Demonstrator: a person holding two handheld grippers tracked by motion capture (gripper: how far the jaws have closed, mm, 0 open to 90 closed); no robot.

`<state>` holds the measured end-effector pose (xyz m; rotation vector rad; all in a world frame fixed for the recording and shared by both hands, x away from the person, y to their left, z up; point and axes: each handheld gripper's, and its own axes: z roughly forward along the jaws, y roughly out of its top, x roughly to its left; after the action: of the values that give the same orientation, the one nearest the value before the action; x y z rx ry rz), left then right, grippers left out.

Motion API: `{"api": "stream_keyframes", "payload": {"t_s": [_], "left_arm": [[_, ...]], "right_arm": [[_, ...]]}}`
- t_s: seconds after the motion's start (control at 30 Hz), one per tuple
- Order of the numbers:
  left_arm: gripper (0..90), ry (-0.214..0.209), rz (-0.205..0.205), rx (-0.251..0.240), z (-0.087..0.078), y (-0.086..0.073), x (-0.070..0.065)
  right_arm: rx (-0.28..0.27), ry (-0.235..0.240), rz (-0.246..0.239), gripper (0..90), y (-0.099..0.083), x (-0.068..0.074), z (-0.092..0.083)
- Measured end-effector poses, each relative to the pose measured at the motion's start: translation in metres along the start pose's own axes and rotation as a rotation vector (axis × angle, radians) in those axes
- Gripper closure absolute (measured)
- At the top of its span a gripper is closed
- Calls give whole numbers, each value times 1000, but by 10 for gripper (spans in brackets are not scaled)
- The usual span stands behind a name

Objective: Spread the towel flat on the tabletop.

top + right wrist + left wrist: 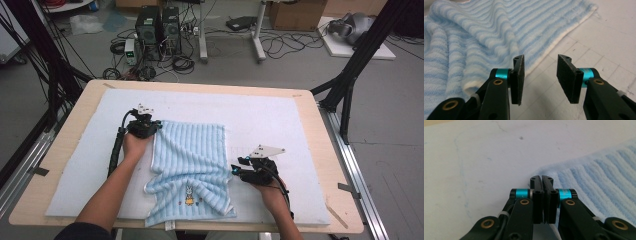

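jaws of our left gripper (542, 180) are pinched together at the far left corner of the striped blue towel (192, 165); whether cloth is caught, we cannot tell. our right gripper (540, 75) waits half open beside the towel's right edge, holding nothing, likely ready to grab and spread the bunched near part over the white mat (280, 120).

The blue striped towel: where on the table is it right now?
In the high view the towel lies rumpled on the white mat, left of centre near the front edge, between the left gripper at its far-left corner and the right gripper.

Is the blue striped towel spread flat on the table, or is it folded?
Neither fully: the towel lies flat at its far part, while its near part is bunched in folds, seen in the high view and the right gripper view.
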<state>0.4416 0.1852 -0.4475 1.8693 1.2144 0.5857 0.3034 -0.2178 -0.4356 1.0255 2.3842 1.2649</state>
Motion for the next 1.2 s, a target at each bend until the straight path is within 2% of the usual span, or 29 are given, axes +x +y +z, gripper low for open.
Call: {"api": "stream_keyframes", "payload": {"t_s": [0.03, 0.1, 0.2, 0.3, 0.43, 0.47, 0.57, 0.6, 0.67, 0.7, 0.73, 0.77, 0.8, 0.83, 0.87, 1.0, 1.1, 1.2], "left_arm": [[802, -5, -12, -6, 0, 0, 1], [598, -18, -39, -2, -1, -1, 2], [494, -39, -63, -10, -7, 0, 3], [481, -58, -62, -19, -14, -1, 4], [475, -69, -62, 2, -19, -5, 6], [474, -69, -68, 10, -19, -7, 6], [476, -93, -66, 75, -15, -11, 6], [469, -89, -57, 68, -15, -12, 3], [504, -94, -28, 70, -15, -11, 0], [600, -98, 0, 67, -14, -12, -2], [689, -83, 34, 63, -13, -12, -5], [756, -97, 36, 57, -12, -12, -5], [861, -93, 42, 55, -10, -11, -7], [864, -86, 46, 51, -9, -10, -8], [870, -81, 48, 52, -7, -9, -9], [879, -62, 23, 49, 1, -2, -7], [880, -71, -24, 43, 10, 5, -4], [881, -69, -35, 9, 20, 14, -7]], "right_arm": [[-8, -1, 0, 572, 0, -1, 0], [-7, -8, 12, 566, 2, -5, 3], [-15, -35, 24, 553, 10, -15, 9], [-25, -72, 36, 531, 24, -27, 20], [-8, -105, 43, 492, 46, -41, 44], [1, -110, 42, 482, 51, -44, 52], [38, -119, 63, 465, 63, -51, 74], [49, -115, 76, 474, 66, -52, 80], [66, -113, 76, 495, 68, -53, 93], [78, -114, 76, 523, 68, -52, 98], [93, -121, 65, 545, 67, -52, 103], [87, -137, 61, 619, 68, -51, 104], [89, -143, 57, 724, 68, -51, 103], [88, -119, 45, 820, 68, -52, 103], [92, -119, 41, 844, 69, -52, 103], [106, -189, 9, 863, 74, -55, 107], [92, -231, 39, 867, 76, -68, 107], [83, -286, 68, 866, 80, -78, 109]]}}
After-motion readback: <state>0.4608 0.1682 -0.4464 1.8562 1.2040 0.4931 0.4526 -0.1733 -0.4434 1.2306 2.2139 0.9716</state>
